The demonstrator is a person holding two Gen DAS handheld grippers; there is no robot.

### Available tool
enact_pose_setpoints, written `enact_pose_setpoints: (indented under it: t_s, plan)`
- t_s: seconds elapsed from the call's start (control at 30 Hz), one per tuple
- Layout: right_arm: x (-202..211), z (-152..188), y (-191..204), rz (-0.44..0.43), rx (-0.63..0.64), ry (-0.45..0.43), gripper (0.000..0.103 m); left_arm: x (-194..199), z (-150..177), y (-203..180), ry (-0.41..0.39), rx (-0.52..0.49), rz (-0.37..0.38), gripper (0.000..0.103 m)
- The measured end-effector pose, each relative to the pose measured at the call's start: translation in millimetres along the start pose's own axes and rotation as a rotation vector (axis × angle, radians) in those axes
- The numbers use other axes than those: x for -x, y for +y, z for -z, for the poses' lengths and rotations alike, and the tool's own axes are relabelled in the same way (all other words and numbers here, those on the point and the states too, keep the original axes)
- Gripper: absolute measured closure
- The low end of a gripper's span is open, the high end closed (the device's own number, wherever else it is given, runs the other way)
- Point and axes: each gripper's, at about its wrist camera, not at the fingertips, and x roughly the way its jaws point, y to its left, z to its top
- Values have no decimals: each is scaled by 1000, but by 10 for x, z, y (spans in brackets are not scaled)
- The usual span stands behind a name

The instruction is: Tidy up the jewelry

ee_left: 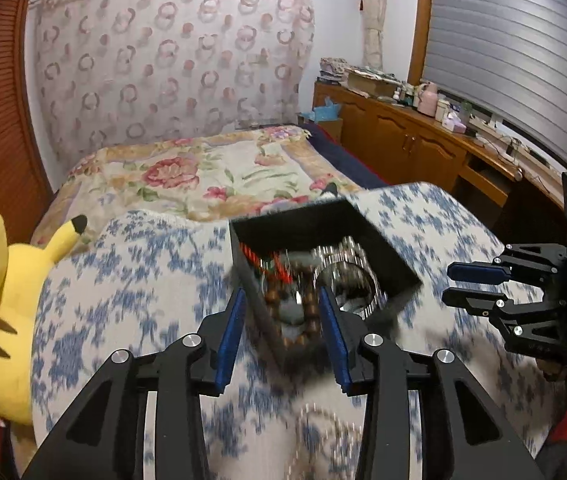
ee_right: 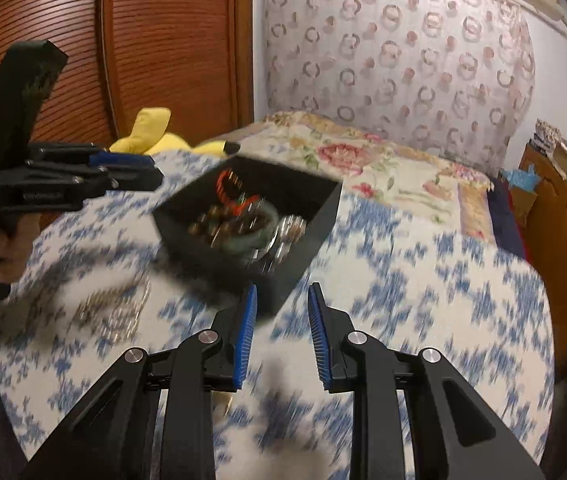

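On the blue-flowered bed cover point(ee_left: 131, 280) we kept the square black jewelry box point(ee_left: 387, 256) near, left gripper point(ee_left: 281, 332) jaws narrowly parted and empty over its brown beads point(ee_left: 311, 320), ready for sorting.

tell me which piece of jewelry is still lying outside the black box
The silvery beaded chain, loose on the blue-and-white floral cloth. The brown wooden bead bracelet, red cord piece and shiny silver bangles all sit inside the black square box.

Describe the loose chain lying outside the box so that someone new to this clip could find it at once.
Start at the blue-and-white floral cloth, then find the open black box of jewelry on it. Just beside the box, toward the left gripper, lies the pale metallic chain, blurred, the only piece resting directly on the cloth.
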Motion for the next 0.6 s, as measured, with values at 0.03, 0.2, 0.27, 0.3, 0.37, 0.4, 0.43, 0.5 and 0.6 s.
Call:
enact_pose_setpoints:
  t_s: [0.03, 0.2, 0.27, 0.3, 0.37, 0.4, 0.43, 0.5, 0.6]
  plan:
    - [6, 71, 28, -4, 0, 17, 74, 27, 77, -3, 12, -3, 1, 66]
    - [-22, 336, 128, -22, 0, 91, 74, 56, 351, 18, 65, -4, -5, 66]
    - [-47, 376, 147, -36, -3, 109, 74, 57, 460, 39, 84, 3, -9, 65]
    - [-59, 398, 162, -44, -4, 116, 74, 51, 497, 49, 91, 6, -10, 64]
    - [-92, 430, 209, -53, 5, 130, 74, 36, 577, 88, 108, 16, -14, 63]
    - [-101, 436, 222, -55, 9, 136, 74, 30, 610, 106, 114, 20, -16, 62]
    - [-116, 442, 242, -55, 18, 143, 75, 23, 631, 118, 120, 24, -18, 62]
    - [-129, 445, 259, -45, 38, 154, 77, 8, 676, 146, 131, 28, -21, 62]
    - [-161, 449, 285, -40, 57, 168, 84, -7, 709, 163, 144, 33, -21, 62]
